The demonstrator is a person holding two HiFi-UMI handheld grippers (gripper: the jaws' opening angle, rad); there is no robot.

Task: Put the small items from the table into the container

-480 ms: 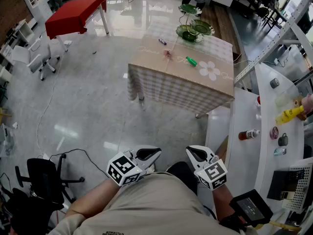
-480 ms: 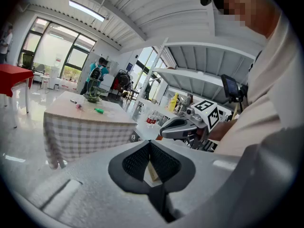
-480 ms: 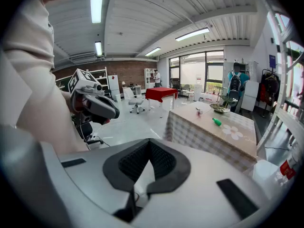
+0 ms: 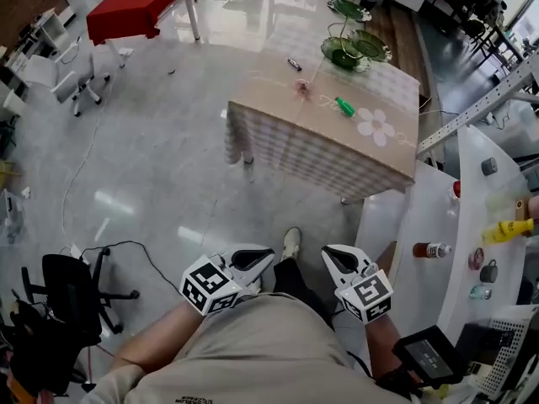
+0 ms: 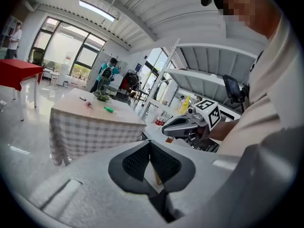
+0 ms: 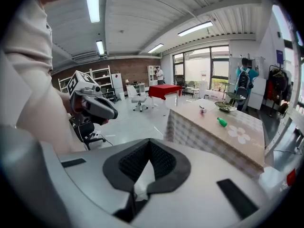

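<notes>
A table with a checked cloth [image 4: 328, 154] stands several steps ahead. On it lie a green item [image 4: 345, 106], a small pink item [image 4: 301, 87] and a dark pen-like item [image 4: 295, 64]. A green tiered dish stand [image 4: 344, 55] sits at its far end. My left gripper [image 4: 257, 259] and right gripper [image 4: 333, 257] are held close to my body, far from the table, both shut with nothing between them. The left gripper view shows the table [image 5: 90, 127] and the green item [image 5: 109, 109]. In the right gripper view the green item [image 6: 222, 122] and the stand [image 6: 225, 106] are also small and distant.
A white counter [image 4: 421, 217] runs along the right with a brown bottle [image 4: 429, 249] and a yellow bottle [image 4: 505, 228]. A black office chair [image 4: 72, 289] and a floor cable [image 4: 126, 247] are at the left. A red table [image 4: 139, 7] stands far back left.
The head view has shifted slightly and a shoe now shows on the floor between the grippers. Both grippers stay shut in nearly the same place.
</notes>
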